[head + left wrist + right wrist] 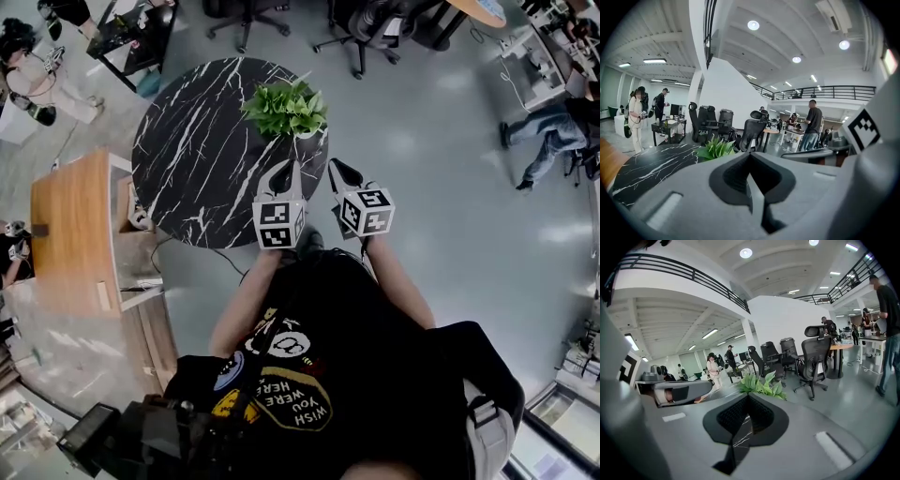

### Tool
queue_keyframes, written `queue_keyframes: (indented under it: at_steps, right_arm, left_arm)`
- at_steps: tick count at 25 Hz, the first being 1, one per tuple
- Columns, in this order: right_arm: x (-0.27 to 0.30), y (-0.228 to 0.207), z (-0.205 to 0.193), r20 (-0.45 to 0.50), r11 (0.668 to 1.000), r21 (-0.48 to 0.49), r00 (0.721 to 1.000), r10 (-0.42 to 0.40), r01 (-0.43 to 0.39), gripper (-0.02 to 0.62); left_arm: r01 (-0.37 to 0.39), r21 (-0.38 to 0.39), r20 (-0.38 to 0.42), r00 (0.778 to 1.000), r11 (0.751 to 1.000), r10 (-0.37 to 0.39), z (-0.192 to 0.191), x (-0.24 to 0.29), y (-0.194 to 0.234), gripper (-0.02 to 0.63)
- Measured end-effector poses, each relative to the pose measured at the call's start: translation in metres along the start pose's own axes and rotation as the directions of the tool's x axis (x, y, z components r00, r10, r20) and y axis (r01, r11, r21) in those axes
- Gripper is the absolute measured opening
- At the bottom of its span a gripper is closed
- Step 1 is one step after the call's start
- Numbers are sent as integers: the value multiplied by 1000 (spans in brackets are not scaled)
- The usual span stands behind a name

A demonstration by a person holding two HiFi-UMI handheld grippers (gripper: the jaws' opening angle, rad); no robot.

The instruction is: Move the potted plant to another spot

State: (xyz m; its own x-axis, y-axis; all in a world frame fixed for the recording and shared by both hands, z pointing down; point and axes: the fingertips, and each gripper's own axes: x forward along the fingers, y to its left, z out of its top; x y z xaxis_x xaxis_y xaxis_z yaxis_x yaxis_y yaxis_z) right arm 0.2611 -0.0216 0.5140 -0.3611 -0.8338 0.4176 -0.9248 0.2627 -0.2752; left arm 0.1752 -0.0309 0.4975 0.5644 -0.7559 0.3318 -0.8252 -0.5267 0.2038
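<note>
Across the left and middle of the head view spreads the round black marble table with white veins [192, 159]. On it, close to the right-hand edge, stands the leafy green potted plant [286, 109], with only a sliver of pale pot showing under the foliage.

Just short of the table's near edge hangs the left gripper [290, 172]. Its jaws are pressed together with nothing between them, and they are aimed towards the plant but stay apart from it. Beside it, past the table's right edge and over the grey floor, the right gripper [339, 172] is likewise closed and empty.

The main hazard seems to be the plant's place. It sits so near the rim that a push from closed jaws coming in from the near side could slide or tip it off the far right edge. Both pairs of jaws would need to spread before they reach it. The leaves also overhang the pot, so a grip taken by sight may well catch stems, not the pot wall, and the foliage would probably give and let the pot swing or drop.

The plant stands upright, its long axis running vertically from pot to leaf tips. The leaves fan outward all round, so it has no clear front.
</note>
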Motion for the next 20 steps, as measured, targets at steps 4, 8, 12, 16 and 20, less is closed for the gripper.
queue_keyframes:
  at_steps: [4,8,12,16,20]
  right_arm:
    - [8,-4,-5,-6,1000,20,1000,-7,7,2]
    - [15,-6,-6,-16,1000,16,1000,-8,8,2]
    - [27,-7,-7,-38,1000,17,999,-8,8,2]
    - [35,-11,-13,-70,999,25,997,-28,30,2]
    - [46,-14,-17,-83,998,35,995,-50,53,2]
  left_arm:
    - [-5,-6,-8,1000,1000,5,-4,3,6,5]
    - [-11,-9,-10,1000,1000,11,-3,4,12,5]
    - [-18,-26,-24,1000,1000,17,-6,10,27,5]
    - [-6,-29,-45,999,1000,5,-10,15,34,5]
    - [15,-18,-51,999,1000,-16,-10,21,43,5]
